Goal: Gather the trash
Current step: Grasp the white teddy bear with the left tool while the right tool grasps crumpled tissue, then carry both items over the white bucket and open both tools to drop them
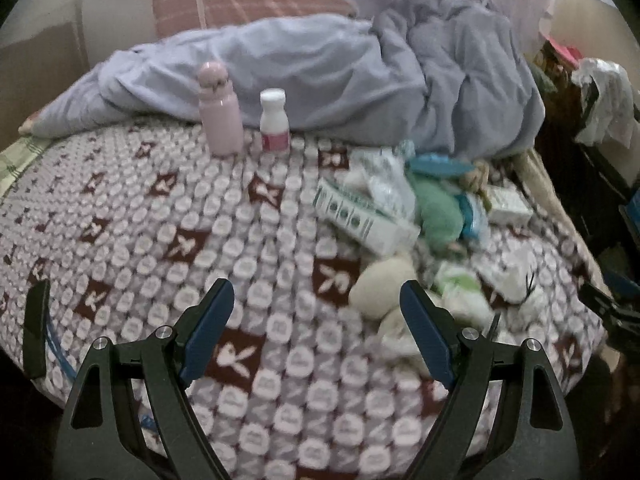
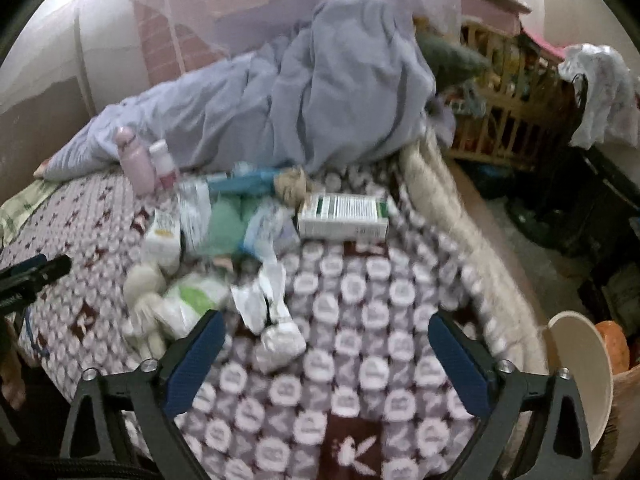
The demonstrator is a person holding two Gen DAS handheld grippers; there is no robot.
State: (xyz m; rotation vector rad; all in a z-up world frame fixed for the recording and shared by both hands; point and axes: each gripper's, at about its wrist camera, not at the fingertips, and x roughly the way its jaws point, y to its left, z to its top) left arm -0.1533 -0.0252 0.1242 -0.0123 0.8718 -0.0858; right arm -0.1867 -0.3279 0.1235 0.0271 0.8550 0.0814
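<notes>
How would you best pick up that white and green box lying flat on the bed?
Grip the white and green box across its narrow width, near mid-length, coming from above. It lies flat with its long side across the right wrist view, top face clear, so open jaws would likely straddle its long edges.

A soft, matt printed blanket (image 1: 168, 216) covers the bed beneath a rumpled lilac cloth quilt (image 1: 360, 72). Smooth plastic marks the pink bottle (image 1: 220, 110) and white pill bottle (image 1: 274, 120); nearby lie printed cardboard boxes (image 2: 344, 216) and crinkled, glossy wrappers (image 2: 264, 300).
</notes>
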